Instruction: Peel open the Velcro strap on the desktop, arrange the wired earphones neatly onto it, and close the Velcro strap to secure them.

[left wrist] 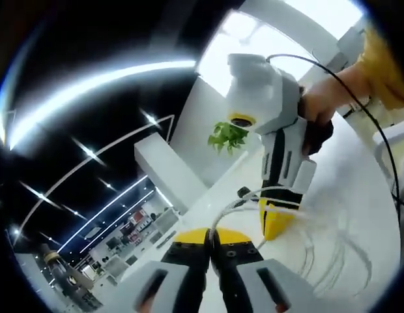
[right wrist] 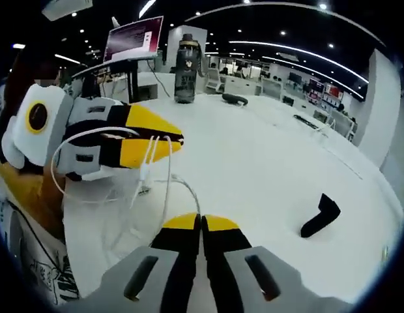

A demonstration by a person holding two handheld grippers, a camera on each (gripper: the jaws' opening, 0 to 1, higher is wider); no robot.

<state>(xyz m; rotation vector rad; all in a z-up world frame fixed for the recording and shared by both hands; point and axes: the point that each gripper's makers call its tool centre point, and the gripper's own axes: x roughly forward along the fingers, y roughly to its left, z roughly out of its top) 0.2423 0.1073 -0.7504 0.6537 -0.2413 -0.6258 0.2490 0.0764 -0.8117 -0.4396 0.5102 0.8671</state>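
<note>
Both tongs pinch white earphones [right wrist: 150, 163], left tongs [left wrist: 212, 242], right tongs [right wrist: 201, 225]; right gripper view adds a black Velcro strap [right wrist: 321, 215].

Right gripper view: Velcro strap [right wrist: 321, 216] lies on the surface [right wrist: 267, 156] toward its right edge. Earphone cable [right wrist: 150, 176] loops over the surface's left part, well apart from the strap. Bottle [right wrist: 185, 60] stands at the far edge, monitor [right wrist: 133, 38] behind it to the left.
</note>
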